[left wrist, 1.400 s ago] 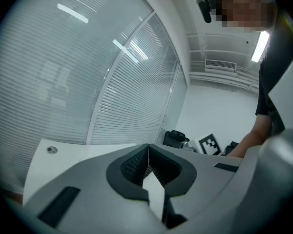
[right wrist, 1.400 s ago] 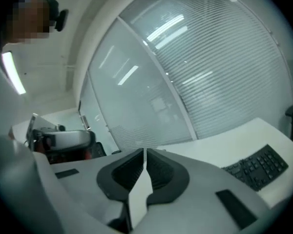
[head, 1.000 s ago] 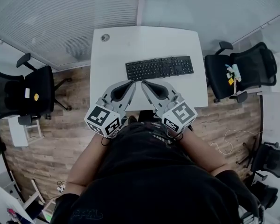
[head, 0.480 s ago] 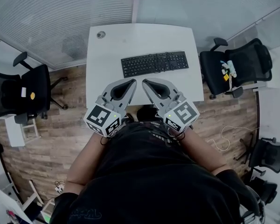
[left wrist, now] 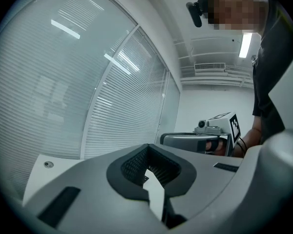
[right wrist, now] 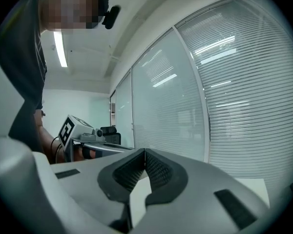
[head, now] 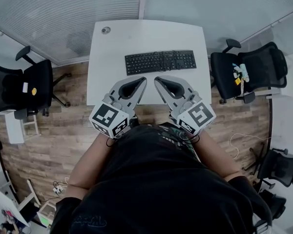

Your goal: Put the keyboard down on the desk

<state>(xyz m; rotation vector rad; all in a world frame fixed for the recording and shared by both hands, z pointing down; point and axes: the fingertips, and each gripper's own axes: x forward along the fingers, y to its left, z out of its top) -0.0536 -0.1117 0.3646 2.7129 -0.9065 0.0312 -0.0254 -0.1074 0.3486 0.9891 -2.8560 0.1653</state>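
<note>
Two grippers, both with fingers (left wrist: pixel 129 167) closed tip to tip and nothing between them: your left gripper (head: pixel 142 79) and your right gripper (head: pixel 157 79). The keyboard (head: pixel 160 62) lies flat on the white counter (head: pixel 107 57), just beyond the fingertips and apart from them, its long side running across. It is black, with rows of keys. Key legends are too small to read. Your grippers cover part of the counter's near edge.
</note>
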